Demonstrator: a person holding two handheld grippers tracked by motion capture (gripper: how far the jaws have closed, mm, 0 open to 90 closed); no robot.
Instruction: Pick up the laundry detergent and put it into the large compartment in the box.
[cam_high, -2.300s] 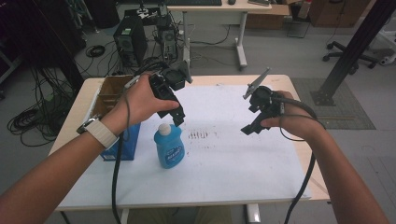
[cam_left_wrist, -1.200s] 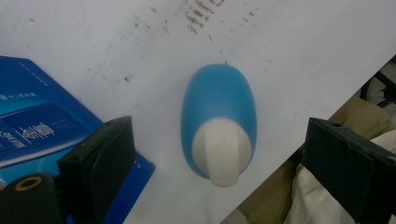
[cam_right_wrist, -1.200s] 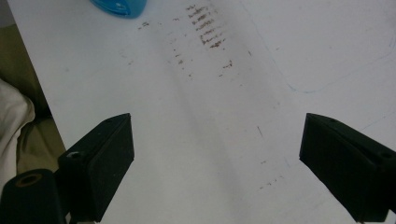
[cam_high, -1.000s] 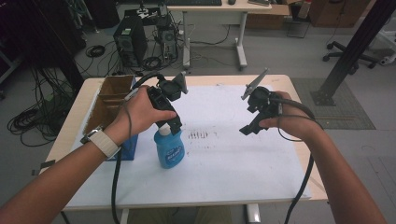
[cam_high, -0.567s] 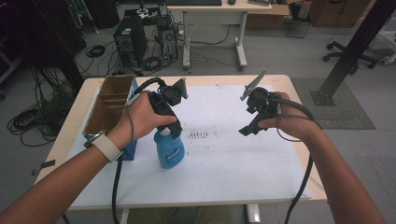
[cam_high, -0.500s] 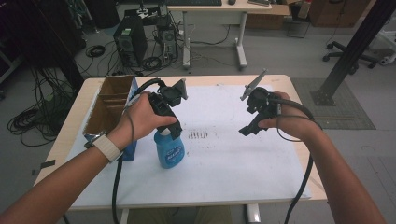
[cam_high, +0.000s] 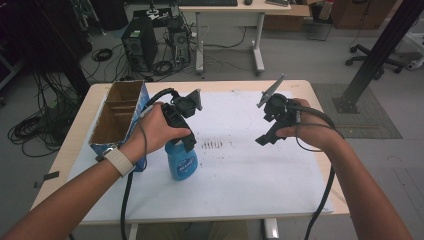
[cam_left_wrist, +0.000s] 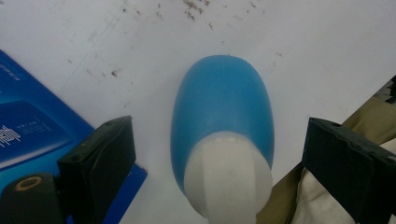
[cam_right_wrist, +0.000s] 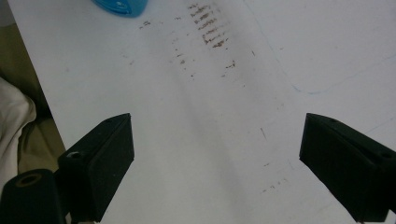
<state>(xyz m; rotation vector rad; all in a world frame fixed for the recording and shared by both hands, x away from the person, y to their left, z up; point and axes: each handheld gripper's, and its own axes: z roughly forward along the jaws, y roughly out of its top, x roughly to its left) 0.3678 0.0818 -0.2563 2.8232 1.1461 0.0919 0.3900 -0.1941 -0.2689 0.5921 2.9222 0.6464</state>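
The left tool (cam_high: 188, 143) hangs right above a blue bottle (cam_high: 181, 160) that stands upright on the white surface (cam_high: 240, 175), just beside a blue cardboard box (cam_high: 117, 120). Its jaws are spread wide, one on each side of the bottle's white cap (cam_left_wrist: 229, 175), touching neither. The right tool (cam_high: 267, 139) is held well apart over bare surface, jaws wide and holding nothing.
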